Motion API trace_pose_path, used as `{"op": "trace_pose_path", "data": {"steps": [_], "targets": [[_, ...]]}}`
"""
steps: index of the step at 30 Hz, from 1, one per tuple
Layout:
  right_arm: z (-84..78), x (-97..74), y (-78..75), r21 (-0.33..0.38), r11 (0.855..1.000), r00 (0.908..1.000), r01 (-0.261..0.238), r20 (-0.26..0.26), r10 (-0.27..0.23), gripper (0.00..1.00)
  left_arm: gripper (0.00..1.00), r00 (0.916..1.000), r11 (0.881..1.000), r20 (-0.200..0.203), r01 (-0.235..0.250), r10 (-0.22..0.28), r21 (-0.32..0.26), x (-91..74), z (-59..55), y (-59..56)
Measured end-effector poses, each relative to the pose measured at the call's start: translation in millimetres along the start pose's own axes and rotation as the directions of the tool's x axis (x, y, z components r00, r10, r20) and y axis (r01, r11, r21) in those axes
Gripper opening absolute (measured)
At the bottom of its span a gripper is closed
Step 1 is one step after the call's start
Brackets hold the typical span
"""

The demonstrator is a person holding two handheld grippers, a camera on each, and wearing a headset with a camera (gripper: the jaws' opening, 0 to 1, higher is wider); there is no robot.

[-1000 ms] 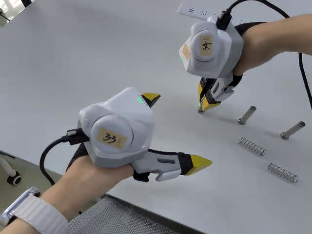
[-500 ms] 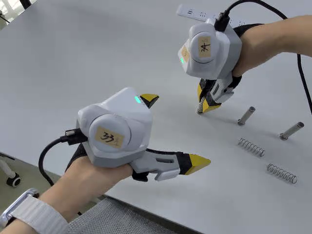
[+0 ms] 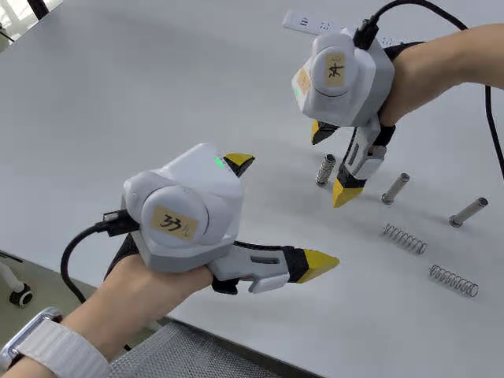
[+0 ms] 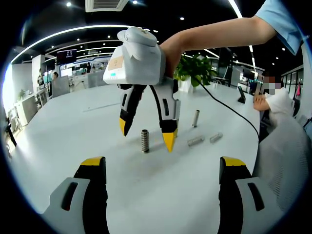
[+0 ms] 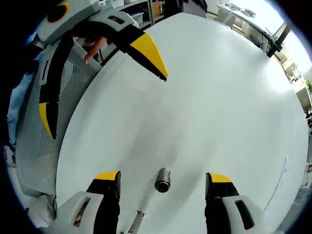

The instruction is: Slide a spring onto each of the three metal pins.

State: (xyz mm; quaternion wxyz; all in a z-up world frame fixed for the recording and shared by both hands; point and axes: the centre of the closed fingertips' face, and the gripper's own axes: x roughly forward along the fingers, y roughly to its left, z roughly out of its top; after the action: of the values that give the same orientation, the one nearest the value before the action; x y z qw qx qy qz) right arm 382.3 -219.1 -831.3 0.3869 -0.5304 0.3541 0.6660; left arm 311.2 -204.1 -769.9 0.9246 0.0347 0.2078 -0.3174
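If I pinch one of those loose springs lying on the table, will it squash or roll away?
The loose spring is thin open-coiled wire, so it probably squashes easily. Lying on its side on the smooth table, it may roll if nudged.

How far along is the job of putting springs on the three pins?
One spring is mounted, with the right gripper open around it. Nothing is in hand; the left gripper is open too. Two bare pins and two loose springs remain.
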Motion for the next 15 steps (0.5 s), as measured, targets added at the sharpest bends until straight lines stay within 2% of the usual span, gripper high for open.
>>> {"op": "trace_pose_path", "data": {"steps": [3, 6, 8, 15], "targets": [[-0.7, 0.0, -0.4, 0.014, 1.000, 0.9998, 0.007, 0.016, -0.008, 0.83, 0.96, 1.0000, 1.000, 0.000, 0.000, 0.000, -0.002, -0.2, 0.2, 0.1], [0.8, -1.1, -3.8, 0.033, 0.999, 0.9983, 0.021, 0.054, -0.023, 0.93, 0.96, 1.0000, 1.000, 0.003, -0.001, 0.001, -0.008, -0.4, 0.8, 0.4], [0.5, -1.2, -4.3, 0.041, 0.999, 0.9975, 0.025, 0.066, -0.028, 0.98, 0.96, 1.0000, 1.000, 0.006, -0.002, 0.002, -0.015, -0.5, 1.5, 0.8], [-4.5, -1.0, -4.0, 0.058, 0.998, 0.9960, 0.038, 0.079, -0.042, 0.99, 0.96, 0.9999, 1.000, 0.010, -0.002, 0.002, -0.019, -0.5, 4.1, 1.1]]}}
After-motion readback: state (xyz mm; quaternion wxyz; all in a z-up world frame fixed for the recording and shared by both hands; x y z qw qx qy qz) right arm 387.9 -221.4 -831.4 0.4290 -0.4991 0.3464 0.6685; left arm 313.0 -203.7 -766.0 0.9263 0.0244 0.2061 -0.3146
